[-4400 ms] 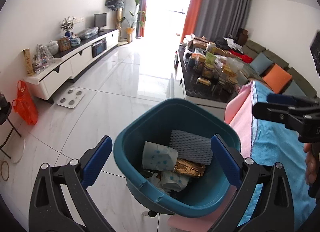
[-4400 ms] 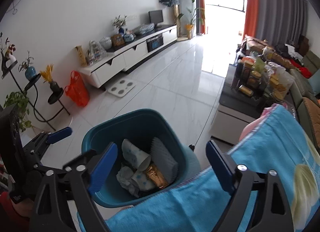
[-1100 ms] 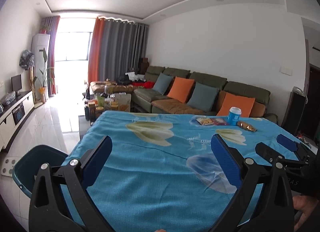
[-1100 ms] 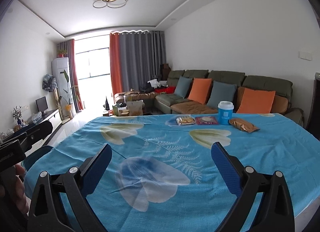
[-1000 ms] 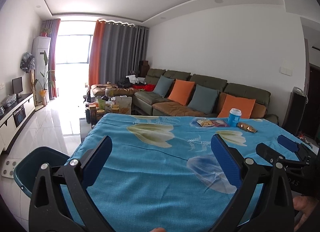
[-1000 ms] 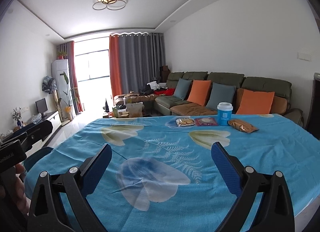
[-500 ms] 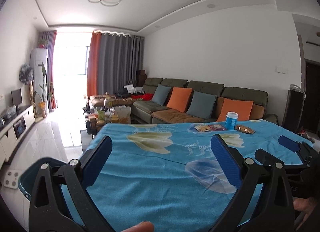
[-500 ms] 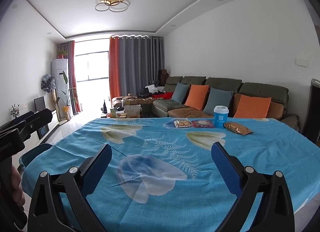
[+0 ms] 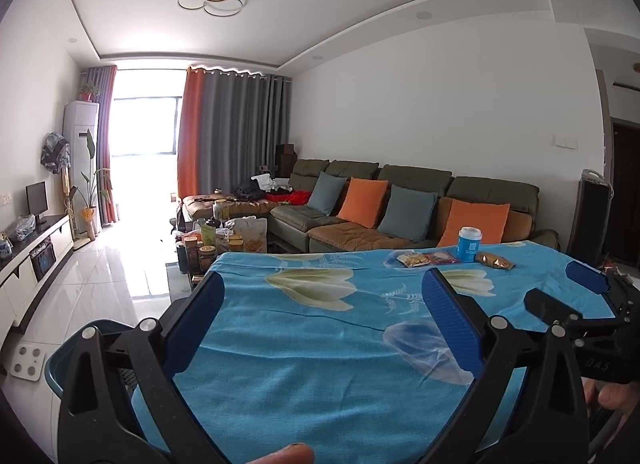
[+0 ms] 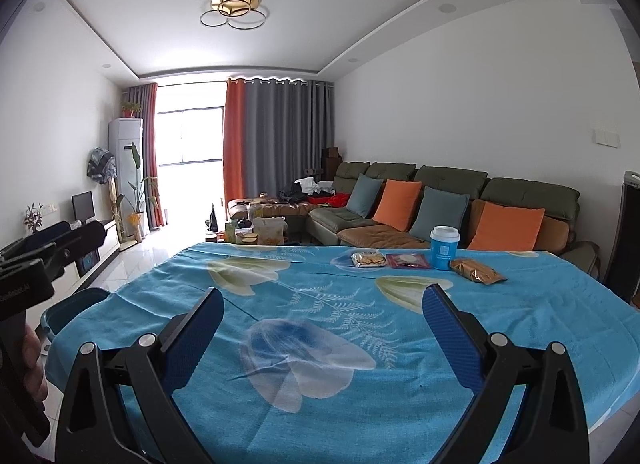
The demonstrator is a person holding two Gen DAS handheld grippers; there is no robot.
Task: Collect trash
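Facing the table point(image 10: 400, 364) now (jaws spread), teal bin point(image 9: 66, 360) dropped left.

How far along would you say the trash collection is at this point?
Nothing is in hand: the left gripper and right gripper are open and empty. Left on the table: blue cup, gold packet and two snack packets. The teal bin waits table-side, contents hidden.

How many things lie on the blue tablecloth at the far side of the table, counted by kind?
Cups: 1, the blue cup with a white lid.
Snack packets: 3, the clear biscuit packet, the red packet and the golden packet.
Total: 4 things, all on the tablecloth.
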